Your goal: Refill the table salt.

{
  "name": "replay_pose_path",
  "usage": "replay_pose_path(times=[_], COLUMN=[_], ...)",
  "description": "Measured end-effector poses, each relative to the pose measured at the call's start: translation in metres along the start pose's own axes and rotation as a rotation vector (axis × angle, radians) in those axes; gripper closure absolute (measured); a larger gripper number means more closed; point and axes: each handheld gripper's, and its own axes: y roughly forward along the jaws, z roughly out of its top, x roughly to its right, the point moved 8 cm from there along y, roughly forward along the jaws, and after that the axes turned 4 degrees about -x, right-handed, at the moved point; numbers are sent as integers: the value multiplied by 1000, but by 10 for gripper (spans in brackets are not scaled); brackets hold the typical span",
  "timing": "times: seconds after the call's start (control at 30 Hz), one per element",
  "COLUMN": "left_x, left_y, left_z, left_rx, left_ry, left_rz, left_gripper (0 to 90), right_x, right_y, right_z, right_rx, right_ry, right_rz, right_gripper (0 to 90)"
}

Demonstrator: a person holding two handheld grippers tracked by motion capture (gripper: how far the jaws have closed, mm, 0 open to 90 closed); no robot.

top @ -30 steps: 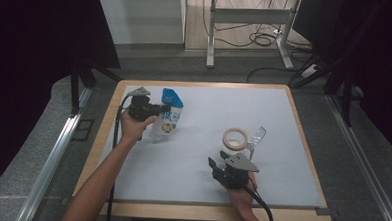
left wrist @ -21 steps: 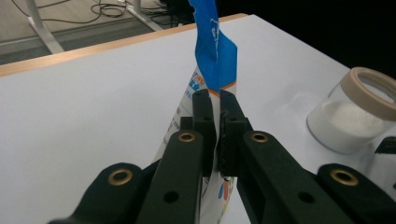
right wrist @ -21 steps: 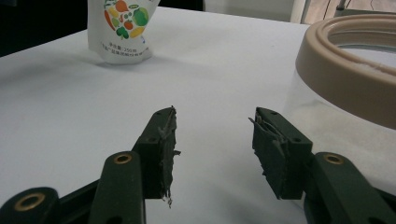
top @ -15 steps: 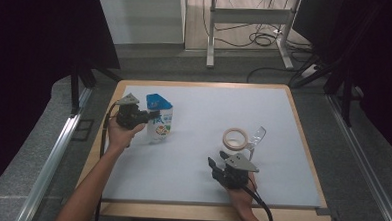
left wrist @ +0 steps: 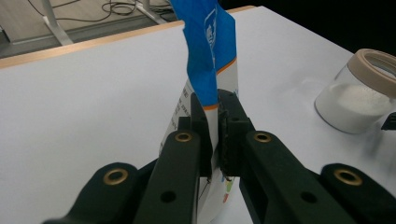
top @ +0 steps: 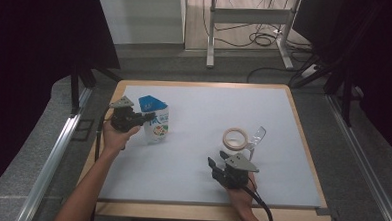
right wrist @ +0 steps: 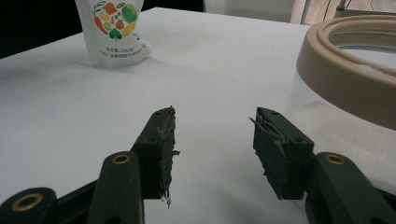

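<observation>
Two grippers, left gripper (left wrist: 214, 116) jaws clamped on the pouch (left wrist: 205, 51); right gripper (right wrist: 212, 140) jaws parted, empty, beside the jar (right wrist: 355, 60)

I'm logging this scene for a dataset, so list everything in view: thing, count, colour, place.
pouch: 1, white with blue top, upright at table's left, clamped in left gripper.
jar: 1, clear with tan rim, white powder inside, right of centre.
table: 1, white top, wooden edge.
metal frame: 1, grey, floor beyond the table.
cables: several, black, floor beyond the table.
left gripper: 1, black, shut on pouch just below its blue top.
right gripper: 1, black, jaws apart, nothing between them, beside the jar.
hands: 2, one on each gripper.
</observation>
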Motion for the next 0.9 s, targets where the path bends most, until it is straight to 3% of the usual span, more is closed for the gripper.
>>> replay_pose_path(times=[0.17,0.47,0.77,0.9], left_x=[1,2,4,5], left_y=[1,4,4,3], left_z=[1,-1,-6,-11], left_rx=[4,4,1,-8], left_ry=[6,23,18,5], left_rz=[3,21,11,6], left_gripper=[839,667,489,473], right_x=[0,0,0,0], right_y=[0,0,0,0], right_z=[0,0,0,0], right_rx=[0,-1,0,1], right_ry=[1,1,3,2], right_rz=[1,0,0,1], right_gripper=[488,487,487,487])
